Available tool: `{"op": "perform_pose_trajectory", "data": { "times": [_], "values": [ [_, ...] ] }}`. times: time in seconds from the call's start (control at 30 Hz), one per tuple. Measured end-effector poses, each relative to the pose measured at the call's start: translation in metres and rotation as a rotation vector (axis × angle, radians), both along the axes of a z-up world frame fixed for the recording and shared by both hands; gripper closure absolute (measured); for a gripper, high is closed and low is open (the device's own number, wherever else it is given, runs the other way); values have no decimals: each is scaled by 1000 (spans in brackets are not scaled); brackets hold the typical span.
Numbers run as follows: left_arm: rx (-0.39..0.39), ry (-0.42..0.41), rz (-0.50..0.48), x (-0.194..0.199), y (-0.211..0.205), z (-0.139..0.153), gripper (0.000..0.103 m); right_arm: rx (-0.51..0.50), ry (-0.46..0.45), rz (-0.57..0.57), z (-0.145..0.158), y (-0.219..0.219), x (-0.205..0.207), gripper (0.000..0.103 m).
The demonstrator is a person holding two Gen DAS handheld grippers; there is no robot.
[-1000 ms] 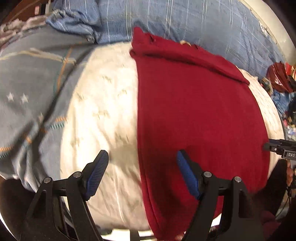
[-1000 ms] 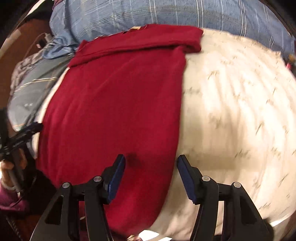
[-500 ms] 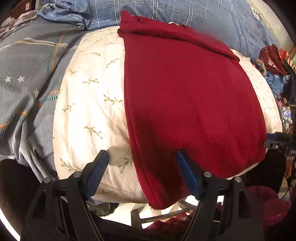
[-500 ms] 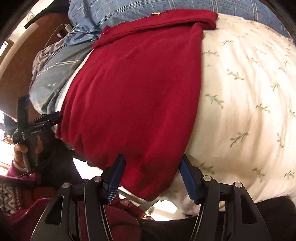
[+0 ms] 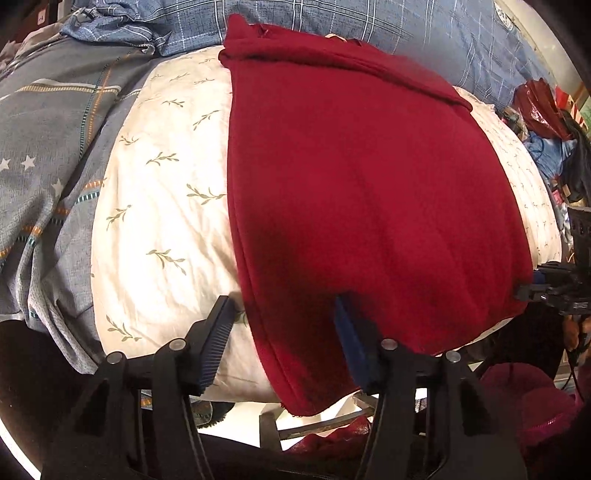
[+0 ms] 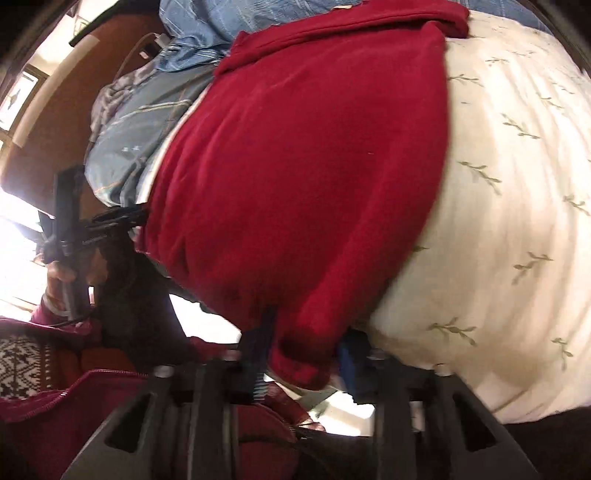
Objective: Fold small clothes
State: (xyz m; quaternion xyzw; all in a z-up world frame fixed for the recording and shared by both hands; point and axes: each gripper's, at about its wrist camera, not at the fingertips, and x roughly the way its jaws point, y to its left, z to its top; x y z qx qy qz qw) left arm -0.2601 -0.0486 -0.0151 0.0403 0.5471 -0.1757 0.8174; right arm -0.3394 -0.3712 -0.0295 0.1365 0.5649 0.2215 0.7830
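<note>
The garment [image 5: 362, 177], a red knit piece, lies flat on a cream cover [image 5: 162, 206] printed with small green sprigs. Its far end is folded into a narrow band across the top, next to a blue plaid cloth [image 5: 369, 26]. Its near hem hangs over the near edge of the cover.

Left gripper [image 5: 284, 339]: the jaws stand apart. They straddle the garment's left near corner. The left finger [image 5: 218, 332] rests over the cream cover just beside the garment's left edge. The right finger [image 5: 351, 343] sits at the garment's hem, its tip hidden behind the fabric. No fabric is pinched between them.

Right gripper [image 6: 306, 354]: the view is blurred. Both fingers sit at the garment's right near corner, and a bunch of red fabric fills the gap between them. The left finger [image 6: 258, 350] and the right finger [image 6: 351, 362] touch that bunch on either side, so the jaws grip the garment [image 6: 295, 177] at its hem.

To the left of the garment, beyond the cream cover [image 6: 509, 221], lies a grey-blue quilt [image 5: 48, 147] with stars and stripes. To the right of the garment, past the cover's edge, sit a red bag [image 5: 539, 107] and assorted clutter.
</note>
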Motion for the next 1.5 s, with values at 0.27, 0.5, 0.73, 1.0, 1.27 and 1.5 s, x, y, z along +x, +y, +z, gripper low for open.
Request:
{"op": "perform_pose_trajectory", "data": {
  "times": [0.27,0.5,0.73,1.0,1.27,1.5],
  "values": [
    [-41,32,-41,1,-6,0,98,76,25,-49,-1,-3,7,91],
    [-121,-12,-42,19,4,35,98,168,-112,-76,45,-11,23,92],
    [-105,-104,-43,36,-1,60,98,208,-199,-175,68,-30,45,92],
    [-126,-137,-19,53,-5,70,98,192,-250,-209,79,-31,61,92],
    [-156,-221,14,89,-13,84,98,190,-345,-276,99,-48,95,92],
    [-183,-278,77,164,-30,93,98,147,-410,-355,117,-65,157,92]
  ]
}}
